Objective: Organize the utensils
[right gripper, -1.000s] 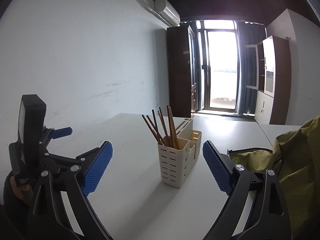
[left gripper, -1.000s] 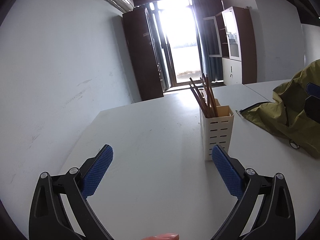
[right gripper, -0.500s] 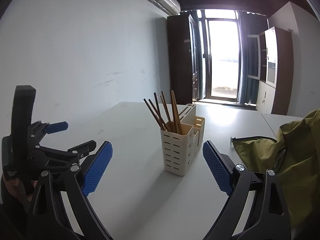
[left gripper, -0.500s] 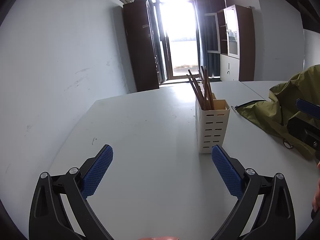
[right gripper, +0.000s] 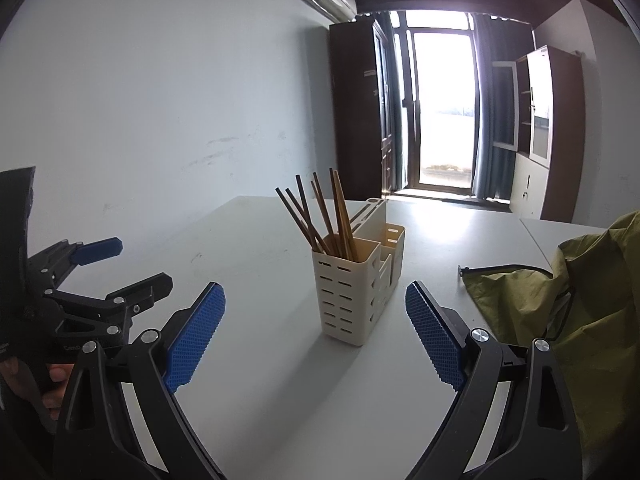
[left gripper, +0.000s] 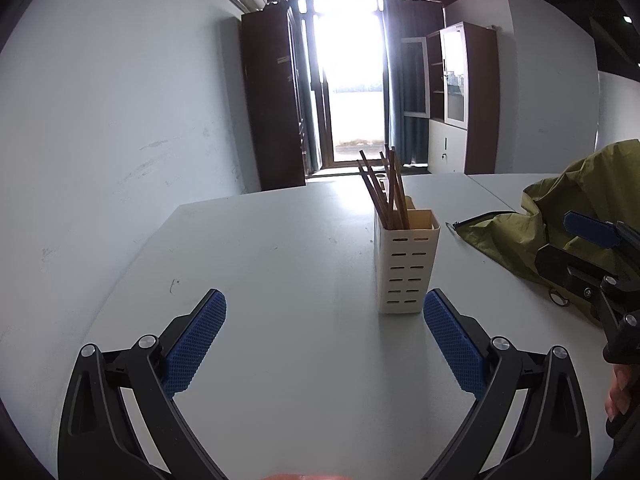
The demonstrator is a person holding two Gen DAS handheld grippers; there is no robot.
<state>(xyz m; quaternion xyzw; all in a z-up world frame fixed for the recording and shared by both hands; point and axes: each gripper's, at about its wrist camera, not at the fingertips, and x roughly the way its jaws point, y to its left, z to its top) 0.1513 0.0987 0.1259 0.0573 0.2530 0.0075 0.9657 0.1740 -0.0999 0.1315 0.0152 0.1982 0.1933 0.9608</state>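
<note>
A cream slotted utensil holder point(left gripper: 406, 266) stands upright on the white table point(left gripper: 280, 264); it also shows in the right wrist view point(right gripper: 352, 288). Several brown chopsticks point(left gripper: 386, 192) stand in its near compartment, also seen in the right wrist view point(right gripper: 324, 216). My left gripper point(left gripper: 324, 332) is open and empty, just short of the holder, which sits off its right finger. My right gripper point(right gripper: 316, 332) is open and empty, with the holder ahead between its fingers.
An olive green bag point(left gripper: 560, 216) lies on the table to the right of the holder, also in the right wrist view point(right gripper: 568, 304). A white wall runs along the table's left edge. Dark cabinets and a bright glass door stand beyond the far edge.
Both grippers have drawn back and shifted, so the holder sits lower and more central in both views. The right gripper has come into the left wrist view at the right edge.
</note>
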